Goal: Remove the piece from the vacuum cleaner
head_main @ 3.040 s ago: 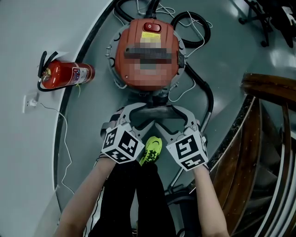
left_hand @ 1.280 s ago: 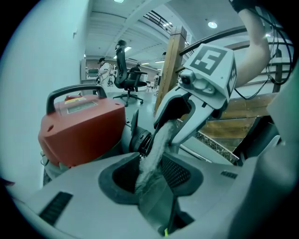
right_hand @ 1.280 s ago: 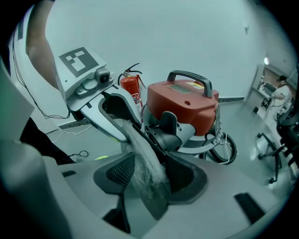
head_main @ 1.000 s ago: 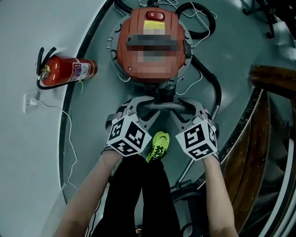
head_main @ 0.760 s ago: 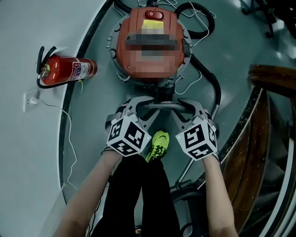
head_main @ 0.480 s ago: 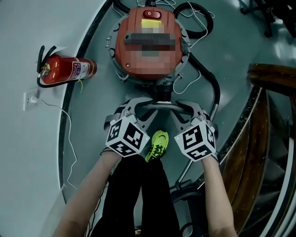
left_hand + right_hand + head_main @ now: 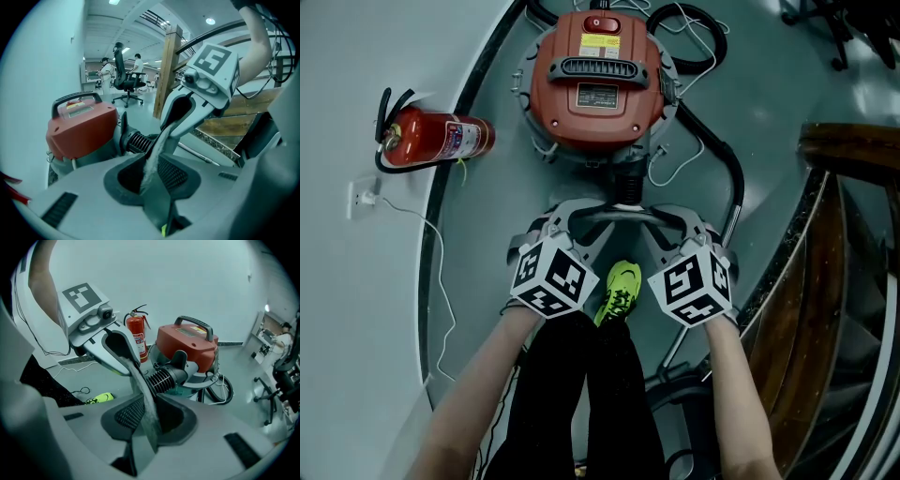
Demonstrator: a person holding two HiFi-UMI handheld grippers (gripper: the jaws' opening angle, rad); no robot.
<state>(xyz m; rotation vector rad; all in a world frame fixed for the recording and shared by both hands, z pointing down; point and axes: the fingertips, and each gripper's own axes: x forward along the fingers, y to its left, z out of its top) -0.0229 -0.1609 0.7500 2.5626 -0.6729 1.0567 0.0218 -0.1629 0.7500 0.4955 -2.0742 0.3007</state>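
The curved grey piece (image 7: 616, 214) is sitting against the ribbed hose fitting (image 7: 624, 187) at the front of the red vacuum cleaner (image 7: 598, 80), so I am judging it not yet removed. I am gripping it at both ends: the left gripper (image 7: 566, 223) and right gripper (image 7: 675, 223) have just been closing and are pinching the thin piece between their pads. Pulling it free is what is remaining. A fire extinguisher (image 7: 436, 141) is lying well apart, to the left.

Floor (image 7: 773, 112) lies open at upper right. Wall (image 7: 347, 328) and fire extinguisher (image 7: 431, 139) close the left; vacuum cleaner (image 7: 598, 84) and pipe (image 7: 619, 214) fill centre.
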